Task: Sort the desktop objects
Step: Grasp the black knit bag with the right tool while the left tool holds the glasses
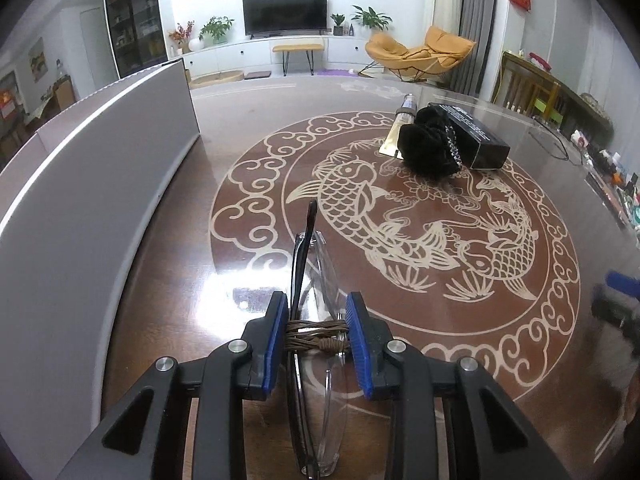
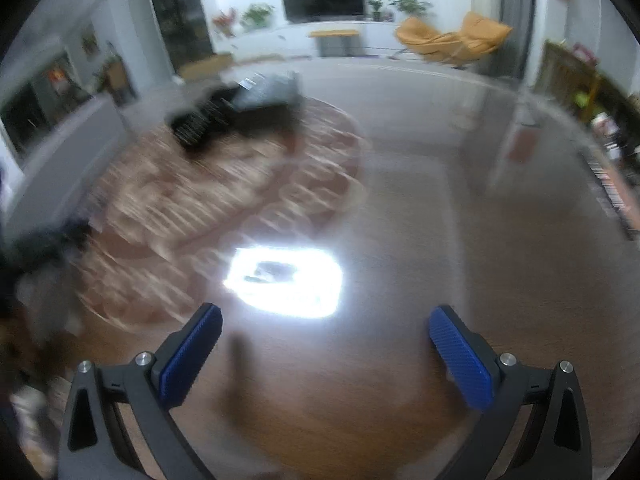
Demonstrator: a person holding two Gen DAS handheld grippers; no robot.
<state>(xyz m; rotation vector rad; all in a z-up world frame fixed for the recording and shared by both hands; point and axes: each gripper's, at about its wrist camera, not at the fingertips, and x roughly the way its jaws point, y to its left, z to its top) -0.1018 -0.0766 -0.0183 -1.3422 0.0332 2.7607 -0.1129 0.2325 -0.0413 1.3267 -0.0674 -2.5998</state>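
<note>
your left gripper [image 1: 316, 320] is clamped on a pair of folded glasses [image 1: 316, 380]; the blue pads [image 1: 277, 340] press both sides of the frame, where a brown cord is wound around it. the glasses stand on edge between the fingers, clear lenses running back toward the camera, one dark temple arm pointing forward and up. they sit above the brown table [image 1: 200, 240], over the near edge of its pale carp medallion [image 1: 400, 220].

a grey box wall [image 1: 100, 168] runs along the left side of the table, near the glasses but apart from them. at the far side of the medallion lies a cluster: a black fluffy item [image 1: 428, 148] resting against a black rectangular box [image 1: 476, 136], with a gold tube [image 1: 400, 128] just behind, touching.

your right gripper [image 2: 326, 344] is spread wide with nothing between its fingers, above bare table near a bright light glare. that view is heavily blurred; the dark cluster shows upper left, details not readable.
</note>
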